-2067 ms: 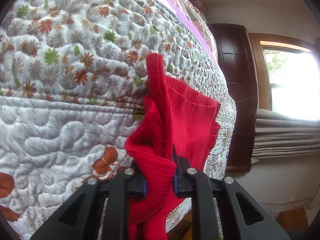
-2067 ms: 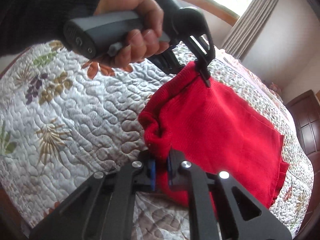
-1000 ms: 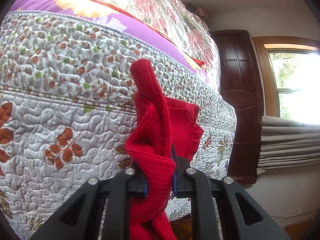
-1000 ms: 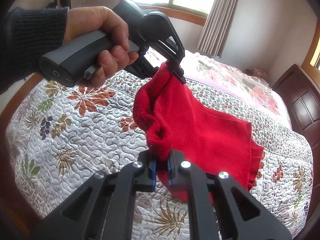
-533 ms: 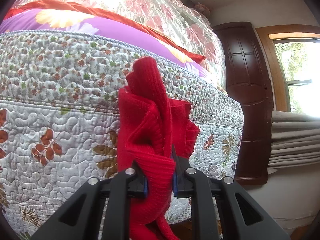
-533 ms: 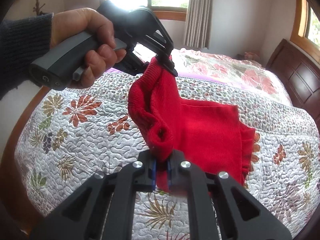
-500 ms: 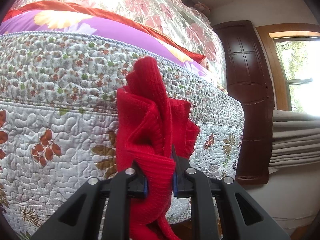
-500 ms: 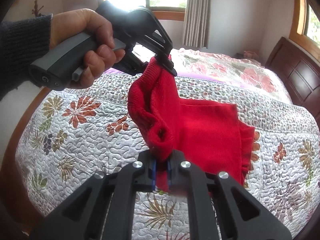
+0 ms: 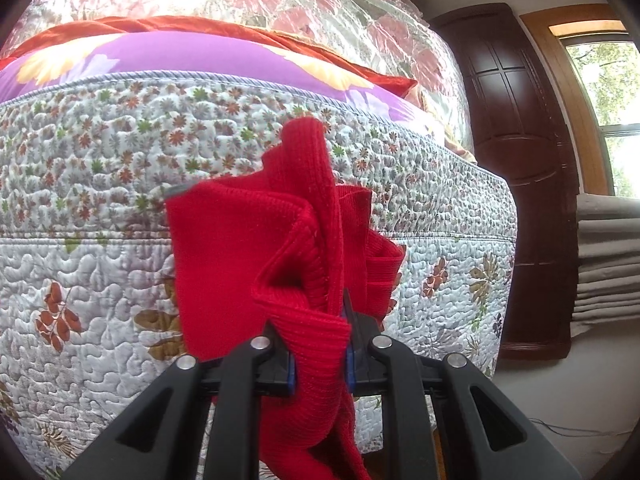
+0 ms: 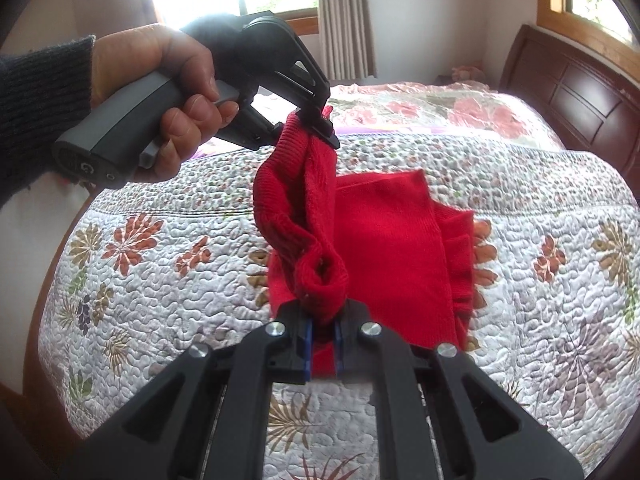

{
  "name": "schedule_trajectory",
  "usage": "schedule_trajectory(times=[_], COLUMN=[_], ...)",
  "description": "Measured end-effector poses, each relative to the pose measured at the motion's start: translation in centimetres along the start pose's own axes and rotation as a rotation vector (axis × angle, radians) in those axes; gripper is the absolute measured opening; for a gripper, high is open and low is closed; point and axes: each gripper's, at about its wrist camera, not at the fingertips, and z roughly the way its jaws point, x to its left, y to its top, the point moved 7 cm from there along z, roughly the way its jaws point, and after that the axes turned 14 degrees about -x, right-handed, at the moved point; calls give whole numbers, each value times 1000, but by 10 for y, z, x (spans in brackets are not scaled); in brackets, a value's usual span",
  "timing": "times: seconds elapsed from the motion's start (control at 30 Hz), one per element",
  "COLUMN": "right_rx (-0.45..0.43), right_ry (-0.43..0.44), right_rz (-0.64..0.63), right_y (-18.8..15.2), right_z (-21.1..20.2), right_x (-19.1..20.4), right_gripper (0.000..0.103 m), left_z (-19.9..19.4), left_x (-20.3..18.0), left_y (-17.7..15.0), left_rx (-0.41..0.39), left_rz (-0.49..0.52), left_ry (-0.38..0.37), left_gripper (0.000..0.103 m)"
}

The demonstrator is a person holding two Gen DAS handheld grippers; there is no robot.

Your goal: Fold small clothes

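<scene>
We have lifted the red knit garment (image 10: 384, 240) off the quilted bed (image 10: 560, 208); left tongs (image 10: 320, 126) and right tongs (image 10: 322, 336) pinch its ribbed edge, ready to fold.

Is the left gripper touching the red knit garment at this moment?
Touching. The right wrist view shows the left gripper pinching the red knit garment at its ribbed edge, lifted above the quilt.
</scene>
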Motion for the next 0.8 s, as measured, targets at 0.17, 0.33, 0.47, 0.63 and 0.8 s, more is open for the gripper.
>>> schedule_trajectory(times=[0.17,0.33,0.47,0.63,0.8], right_rx=[25,52,69,93,116], right_ry=[-29,-52,-66,-68,-46], right_rz=[50,103,146,214,278], right_y=[-13,-30,-42,-59,-73], right_z=[5,11,15,19,26], right_x=[-29,-54,-71,-91,-108], right_gripper=[6,6,6,6,6], left_z=[29,58,78,99,113], left_x=[-16,-27,-36,-43,-45], left_y=[-6,-14,-20,-25,-30], left_rx=[29,50,62,72,66], left_rz=[32,52,76,91,99], left_ry=[30,71,102,140,185], left_gripper=[16,16,16,16,16])
